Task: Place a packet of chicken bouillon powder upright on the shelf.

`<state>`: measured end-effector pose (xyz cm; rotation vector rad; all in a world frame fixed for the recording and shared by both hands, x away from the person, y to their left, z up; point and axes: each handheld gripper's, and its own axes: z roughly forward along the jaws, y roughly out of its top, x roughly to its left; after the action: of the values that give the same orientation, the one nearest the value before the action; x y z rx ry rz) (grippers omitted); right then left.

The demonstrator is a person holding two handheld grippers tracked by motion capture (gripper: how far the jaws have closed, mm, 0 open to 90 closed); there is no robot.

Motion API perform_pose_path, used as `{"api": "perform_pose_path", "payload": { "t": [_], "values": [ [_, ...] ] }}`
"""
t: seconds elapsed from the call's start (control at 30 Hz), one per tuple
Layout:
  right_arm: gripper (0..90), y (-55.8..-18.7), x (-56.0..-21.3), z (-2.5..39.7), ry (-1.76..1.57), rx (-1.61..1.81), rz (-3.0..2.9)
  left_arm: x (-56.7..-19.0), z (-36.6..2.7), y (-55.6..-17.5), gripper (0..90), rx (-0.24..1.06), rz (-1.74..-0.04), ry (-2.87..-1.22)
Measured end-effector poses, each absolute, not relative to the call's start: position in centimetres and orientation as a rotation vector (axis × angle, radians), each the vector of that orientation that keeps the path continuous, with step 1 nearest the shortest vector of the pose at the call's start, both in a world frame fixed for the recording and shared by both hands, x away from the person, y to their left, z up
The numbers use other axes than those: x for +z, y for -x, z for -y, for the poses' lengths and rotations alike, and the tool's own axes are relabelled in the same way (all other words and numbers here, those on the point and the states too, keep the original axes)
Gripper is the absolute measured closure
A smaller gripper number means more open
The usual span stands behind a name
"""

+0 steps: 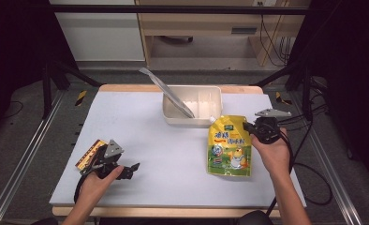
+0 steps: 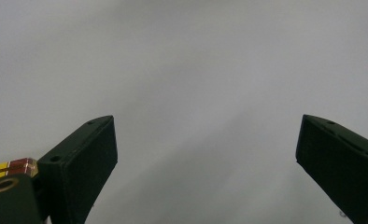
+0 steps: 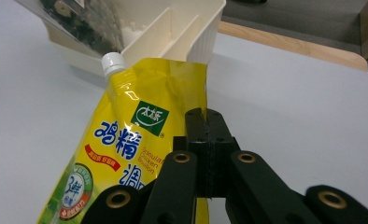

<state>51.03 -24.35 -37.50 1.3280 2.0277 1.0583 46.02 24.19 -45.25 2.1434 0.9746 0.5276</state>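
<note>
A yellow spouted pouch (image 1: 229, 149) with a white cap (image 3: 113, 61) lies on the grey mat, right of centre. My right gripper (image 1: 248, 125) is shut on the pouch's upper right edge; in the right gripper view the jaws (image 3: 206, 116) pinch the yellow film (image 3: 126, 140). My left gripper (image 1: 132, 169) rests near the front left of the mat, open, with nothing between its jaws. In the left gripper view the left gripper (image 2: 205, 130) has bare mat under it.
A cream divided tray (image 1: 206, 123) stands just beyond the pouch, with a clear bag (image 1: 166, 91) leaning out of it to the left. A small yellow and red packet (image 1: 90, 153) lies beside the left hand. The mat's middle (image 1: 164, 145) is bare.
</note>
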Motion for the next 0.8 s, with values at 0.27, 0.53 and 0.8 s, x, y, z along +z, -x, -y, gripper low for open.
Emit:
{"api": "perform_pose_path", "payload": {
  "t": [0.27, 0.53, 0.8],
  "values": [
    [90.0, -51.5, -35.9, 23.1, -1.273, 1.061, -2.042, -45.2, -24.2, -46.0, 5.2, 0.526, -0.974, -2.143],
    [90.0, -51.0, -34.3, 21.6, -1.186, 1.078, -2.074, -45.2, -24.2, -46.0, 5.5, 0.524, -0.971, -2.142],
    [90.0, -49.4, -33.0, 19.9, -1.05, 1.131, -2.118, -44.9, -24.2, -45.9, 6.3, 0.522, -0.957, -2.126]
  ]
}}
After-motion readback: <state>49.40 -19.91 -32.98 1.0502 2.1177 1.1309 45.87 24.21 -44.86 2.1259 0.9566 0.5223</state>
